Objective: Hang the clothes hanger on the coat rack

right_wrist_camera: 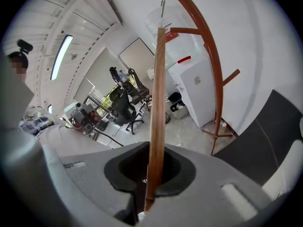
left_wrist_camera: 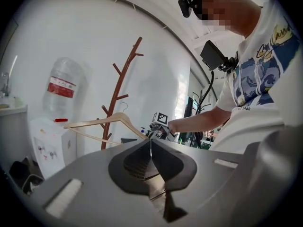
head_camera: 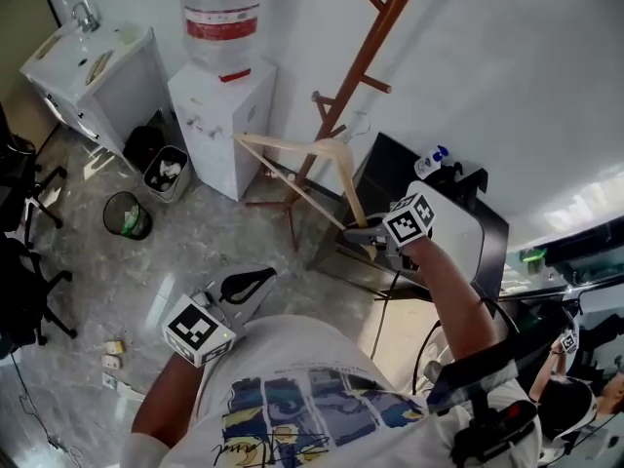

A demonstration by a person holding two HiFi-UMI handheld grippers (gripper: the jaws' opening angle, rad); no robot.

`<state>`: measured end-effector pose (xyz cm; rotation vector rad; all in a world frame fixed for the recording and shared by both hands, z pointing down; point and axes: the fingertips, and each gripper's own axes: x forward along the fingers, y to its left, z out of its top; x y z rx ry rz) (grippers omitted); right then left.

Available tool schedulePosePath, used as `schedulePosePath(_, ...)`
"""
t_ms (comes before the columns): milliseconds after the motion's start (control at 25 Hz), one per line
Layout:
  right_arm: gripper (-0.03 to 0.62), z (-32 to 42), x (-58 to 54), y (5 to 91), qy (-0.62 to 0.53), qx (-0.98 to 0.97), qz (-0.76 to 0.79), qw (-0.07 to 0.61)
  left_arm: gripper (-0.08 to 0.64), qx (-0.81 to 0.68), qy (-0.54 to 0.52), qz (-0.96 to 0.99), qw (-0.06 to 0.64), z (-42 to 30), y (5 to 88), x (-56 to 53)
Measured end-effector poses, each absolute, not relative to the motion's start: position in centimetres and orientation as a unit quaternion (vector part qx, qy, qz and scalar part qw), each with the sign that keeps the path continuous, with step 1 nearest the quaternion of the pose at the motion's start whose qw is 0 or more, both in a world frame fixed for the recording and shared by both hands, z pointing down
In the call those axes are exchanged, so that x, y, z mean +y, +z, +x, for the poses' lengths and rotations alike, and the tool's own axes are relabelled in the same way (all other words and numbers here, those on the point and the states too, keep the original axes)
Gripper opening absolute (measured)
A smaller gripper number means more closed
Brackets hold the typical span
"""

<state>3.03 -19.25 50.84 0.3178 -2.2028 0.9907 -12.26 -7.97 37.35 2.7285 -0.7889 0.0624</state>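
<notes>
Looking down in the head view, the right gripper [head_camera: 375, 232] pinches one end of the wooden hanger [head_camera: 292, 142]. The hanger's triangle stretches away from it toward the rack [head_camera: 363, 58]. The wire hook [head_camera: 356, 120] sits close beside the leaning trunk, on no peg that I can make out. The left gripper [head_camera: 246, 283] hangs low by the person's body, well apart from both. In the left gripper view, its fingers [left_wrist_camera: 136, 162] are pressed together with nothing between them. Beyond them the hanger floats roughly level in front of the rack, with the right gripper at its near end. In the right gripper view, the fingers [right_wrist_camera: 177, 174] clamp the hanger's arm, which runs straight up and away from them. The hook is at the far tip, the trunk curves just to the right, and a peg [right_wrist_camera: 187, 31] juts out near that tip. The long axis thus points from the fingers toward the rack, hook leading. The right hand is the nearer and the only one holding, so it likely has to carry the hook over a peg and lower it.
</notes>
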Motion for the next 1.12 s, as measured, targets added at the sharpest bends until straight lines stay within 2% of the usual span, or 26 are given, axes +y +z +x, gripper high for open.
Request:
schedulePosePath(680, 0.032, 2.6, -29.4, 56.2, 0.399, -0.809, 0.156, 0.402, 0.003, -0.311, 0.029, 0.935, 0.168, -15.3, 38.2, -9.3)
schedulePosePath(1120, 0.032, 3.2, -30.5, 58.9, 0.4, -0.807, 0.173, 0.397, 0.003, -0.321, 0.043, 0.929, 0.177, -16.3, 38.9, -9.7)
